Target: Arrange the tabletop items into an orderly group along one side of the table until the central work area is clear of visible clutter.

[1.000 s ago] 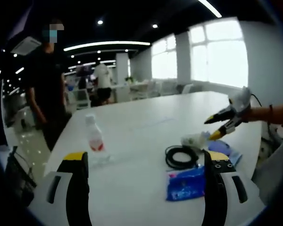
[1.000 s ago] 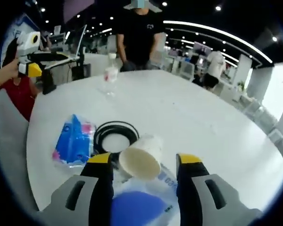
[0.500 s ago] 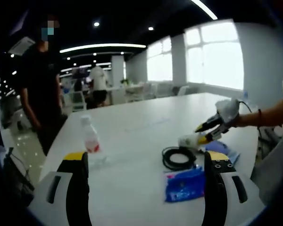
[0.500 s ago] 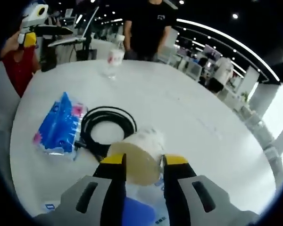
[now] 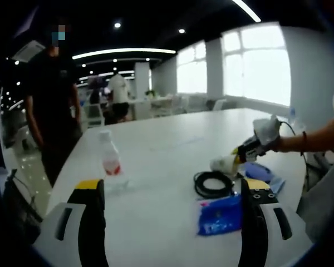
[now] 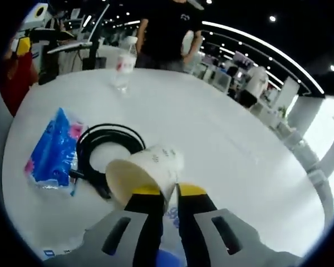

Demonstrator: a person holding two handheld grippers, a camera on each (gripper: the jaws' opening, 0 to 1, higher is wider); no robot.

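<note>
In the left gripper view, the left claw (image 5: 170, 192) hangs spread wide above the white worktop (image 5: 167, 150). A water bottle (image 5: 109, 161) stands between its jaws, further off. To the right lie a coiled black cable (image 5: 214, 184) and a blue packet (image 5: 220, 214); beyond them the right claw (image 5: 237, 153) pinches a paper cup (image 5: 224, 163).

In the right gripper view, the right claw (image 6: 162, 191) grips the tilted cup's (image 6: 145, 170) rim, beside the cable (image 6: 103, 147) and packet (image 6: 50, 158). The bottle (image 6: 122, 64) stands far off.

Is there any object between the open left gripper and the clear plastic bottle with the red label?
Nothing visible stands between them. The left gripper faces bare white table, and the clear plastic bottle stands just beyond its left jaw. The black cable coil lies off to the right.
</note>
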